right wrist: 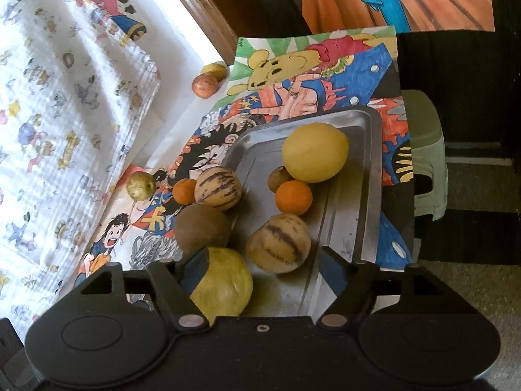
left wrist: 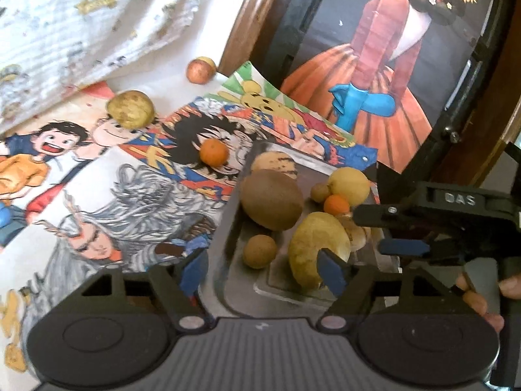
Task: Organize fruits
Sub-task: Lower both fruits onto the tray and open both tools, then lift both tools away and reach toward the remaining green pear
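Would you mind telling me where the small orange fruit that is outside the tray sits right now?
The small orange fruit lies on the cartoon drawings just left of the metal tray, beside the striped fruit at the tray's left edge.

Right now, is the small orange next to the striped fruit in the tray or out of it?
Out. The small orange sits on the cartoon drawing, just outside the metal tray's left rim, beside the striped fruit.

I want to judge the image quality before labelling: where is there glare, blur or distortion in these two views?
Left wrist view: the patterned cloth is washed out by bright light, and edges curve from the fisheye lens. Right wrist view: the metal tray shows soft reflections, the green-yellow fruit nearest the lens looks slightly soft, and the floor at right is dark.
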Demonstrator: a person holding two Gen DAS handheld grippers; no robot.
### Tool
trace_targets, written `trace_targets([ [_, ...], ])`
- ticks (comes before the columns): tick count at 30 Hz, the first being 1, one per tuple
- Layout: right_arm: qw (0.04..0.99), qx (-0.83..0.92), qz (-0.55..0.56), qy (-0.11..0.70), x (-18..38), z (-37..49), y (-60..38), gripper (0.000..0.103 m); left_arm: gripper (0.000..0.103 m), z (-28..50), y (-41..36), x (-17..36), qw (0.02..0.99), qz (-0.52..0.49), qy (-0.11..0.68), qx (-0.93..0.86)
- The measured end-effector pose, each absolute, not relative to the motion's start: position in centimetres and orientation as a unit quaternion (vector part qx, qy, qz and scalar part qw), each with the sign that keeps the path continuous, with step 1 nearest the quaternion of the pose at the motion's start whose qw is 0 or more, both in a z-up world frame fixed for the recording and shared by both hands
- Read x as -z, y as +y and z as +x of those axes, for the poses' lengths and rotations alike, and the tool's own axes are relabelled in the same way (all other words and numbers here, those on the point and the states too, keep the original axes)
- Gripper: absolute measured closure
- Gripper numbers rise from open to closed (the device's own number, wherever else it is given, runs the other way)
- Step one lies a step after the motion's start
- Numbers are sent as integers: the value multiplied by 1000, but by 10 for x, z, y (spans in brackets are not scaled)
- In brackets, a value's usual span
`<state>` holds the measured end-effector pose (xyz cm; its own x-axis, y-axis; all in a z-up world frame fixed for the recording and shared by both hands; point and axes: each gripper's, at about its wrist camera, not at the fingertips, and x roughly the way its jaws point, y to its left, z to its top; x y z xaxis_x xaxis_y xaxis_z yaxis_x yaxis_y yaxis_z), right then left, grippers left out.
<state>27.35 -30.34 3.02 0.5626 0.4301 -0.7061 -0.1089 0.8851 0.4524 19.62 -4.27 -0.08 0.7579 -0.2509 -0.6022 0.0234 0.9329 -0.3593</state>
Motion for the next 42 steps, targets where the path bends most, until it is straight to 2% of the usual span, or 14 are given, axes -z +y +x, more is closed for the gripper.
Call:
trace_targets([
  [7,877,-164,160,422,-43,244,-301,15,4,174,-27,-9,925,-176,332,51],
  [11,885,-168,142,411,-45,224,-296,7,1,160,-18,-15,930,-171,326,29],
  [17,882,-177,133,416,-43,193,-290,1,1,144,-15,-17,932,-132,339,4],
  [30,887,-146,104,426,-32,139,-267,1,1,114,-17,-9,930,-94,356,-8],
  [42,878,-158,80,444,-23,121,-244,1,1,100,1,-2,926,-105,361,-35],
])
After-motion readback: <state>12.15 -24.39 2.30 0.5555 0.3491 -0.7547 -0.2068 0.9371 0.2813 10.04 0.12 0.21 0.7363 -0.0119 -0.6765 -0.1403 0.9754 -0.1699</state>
